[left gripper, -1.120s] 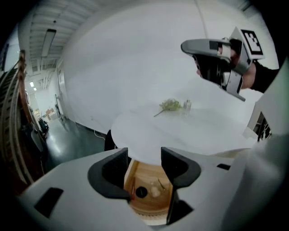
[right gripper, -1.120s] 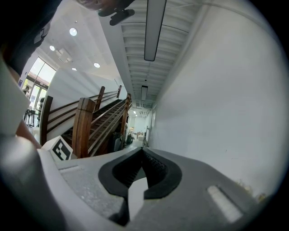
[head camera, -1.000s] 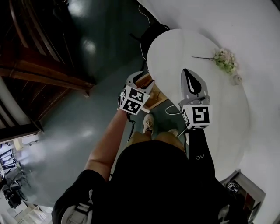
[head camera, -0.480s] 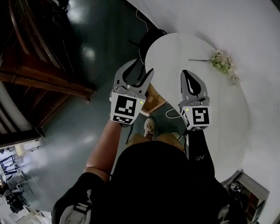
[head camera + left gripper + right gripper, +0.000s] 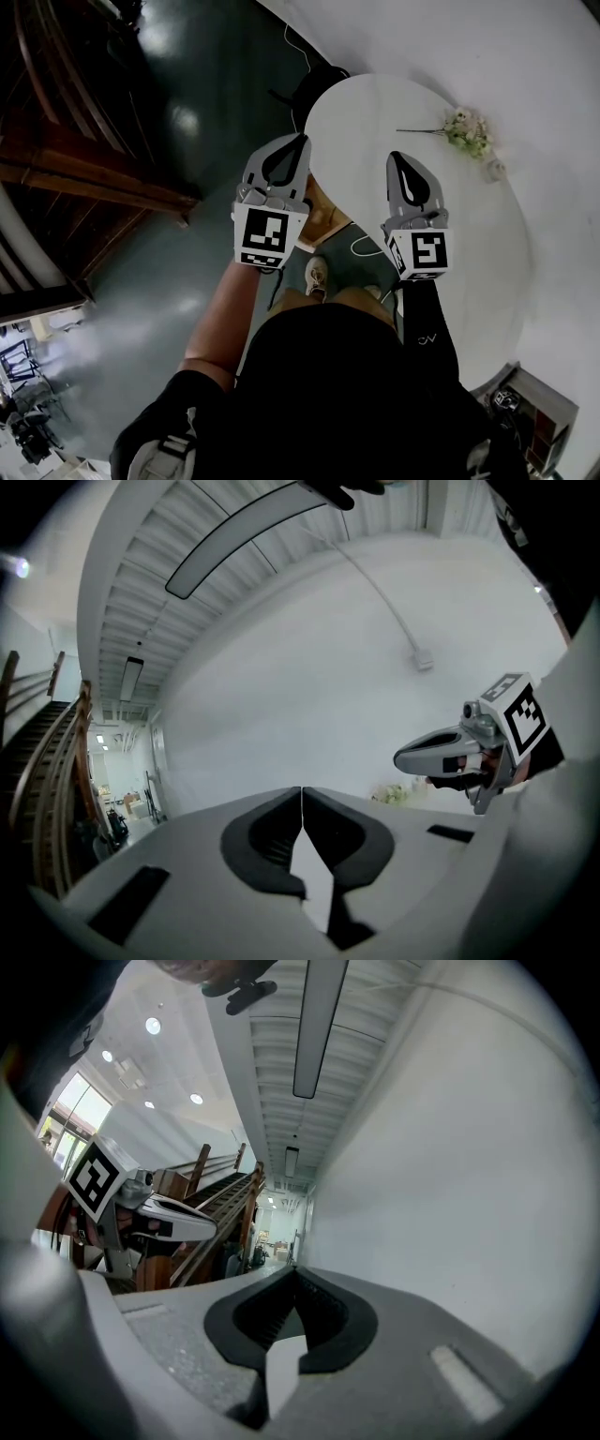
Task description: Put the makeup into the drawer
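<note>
My left gripper [image 5: 284, 157] is held up level beside the white round table [image 5: 375, 112], its jaws closed together with nothing between them. My right gripper [image 5: 405, 167] hovers over the table, also shut and empty. In the left gripper view my left gripper [image 5: 302, 794] faces a white wall, with the right gripper [image 5: 441, 757] off to its right. The right gripper view shows my right gripper [image 5: 295, 1277] and the left gripper [image 5: 178, 1221] to its left. A light wooden drawer-like piece [image 5: 325, 216] shows under the table edge. No makeup can be made out.
A sprig of pale flowers [image 5: 466, 131] and a small whitish object [image 5: 495, 170] lie at the table's far side. A black stand [image 5: 314, 82] is behind the table. A dark wooden staircase [image 5: 84, 159] fills the left. The person's shoes [image 5: 317, 275] are below.
The left gripper rose from low by the table edge to level with the right one. Its jaws were wide open half a second ago and are now shut. The right gripper stayed put.
</note>
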The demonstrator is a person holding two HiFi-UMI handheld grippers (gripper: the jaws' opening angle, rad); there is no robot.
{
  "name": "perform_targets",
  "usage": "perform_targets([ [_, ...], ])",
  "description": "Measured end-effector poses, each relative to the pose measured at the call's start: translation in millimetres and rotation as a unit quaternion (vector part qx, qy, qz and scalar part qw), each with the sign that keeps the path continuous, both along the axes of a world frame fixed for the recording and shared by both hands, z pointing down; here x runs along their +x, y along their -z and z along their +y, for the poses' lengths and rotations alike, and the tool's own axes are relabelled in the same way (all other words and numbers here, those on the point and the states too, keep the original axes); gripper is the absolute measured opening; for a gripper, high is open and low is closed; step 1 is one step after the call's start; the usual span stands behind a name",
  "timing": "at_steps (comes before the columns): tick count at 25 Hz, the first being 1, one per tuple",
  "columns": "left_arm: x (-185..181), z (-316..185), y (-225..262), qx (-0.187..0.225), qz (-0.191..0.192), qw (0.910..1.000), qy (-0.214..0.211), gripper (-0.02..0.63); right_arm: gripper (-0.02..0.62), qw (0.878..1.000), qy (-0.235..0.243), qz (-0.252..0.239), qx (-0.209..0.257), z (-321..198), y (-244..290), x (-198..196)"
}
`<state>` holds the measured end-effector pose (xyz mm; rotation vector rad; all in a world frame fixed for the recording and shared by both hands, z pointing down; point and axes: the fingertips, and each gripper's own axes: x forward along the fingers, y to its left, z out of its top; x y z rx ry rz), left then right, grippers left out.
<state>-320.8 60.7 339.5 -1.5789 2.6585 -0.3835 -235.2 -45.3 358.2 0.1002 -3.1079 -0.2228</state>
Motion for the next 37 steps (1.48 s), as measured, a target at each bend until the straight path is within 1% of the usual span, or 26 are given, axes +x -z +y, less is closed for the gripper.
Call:
perform_targets([
  [4, -0.3, 0.7, 5.8, 0.011, -0.003, 0.9999, 0.003, 0.009, 0.004, 1.000, -0.004, 0.000, -0.001, -3.1, -1.2, 2.7],
  [8, -1.0, -1.1, 7.8, 0.013, -0.003, 0.9999, 0.003, 0.009, 0.003, 1.000, -0.003, 0.001, -0.001, -3.3, -1.2, 1.6],
  [13, -2.8, -1.6, 5.4, 0.009, -0.004, 0.9999, 0.003, 0.009, 0.003, 0.999, 0.003, 0.020, 0.034, 3.3, -3.2, -1.3],
  [23, -5.0, -1.0, 3.3, 0.019, 0.002, 0.9998, 0.004, 0.009, 0.003, 1.000, 0.002, 0.012, 0.023, 3.0, -3.3, -4.6],
  [27, -5.1, -1.1, 3.6, 0.024, 0.004, 0.9997, 0.000, 0.009, 0.003, 1.000, 0.003, 0.009, 0.009, 8.0, 1.5, -8.6],
  [37, -8.3, 2.8, 5.6, 0.031, 0.007, 0.9995, -0.005, 0.011, 0.003, 1.000, -0.002, 0.012, 0.011, 10.1, -3.2, -11.5],
])
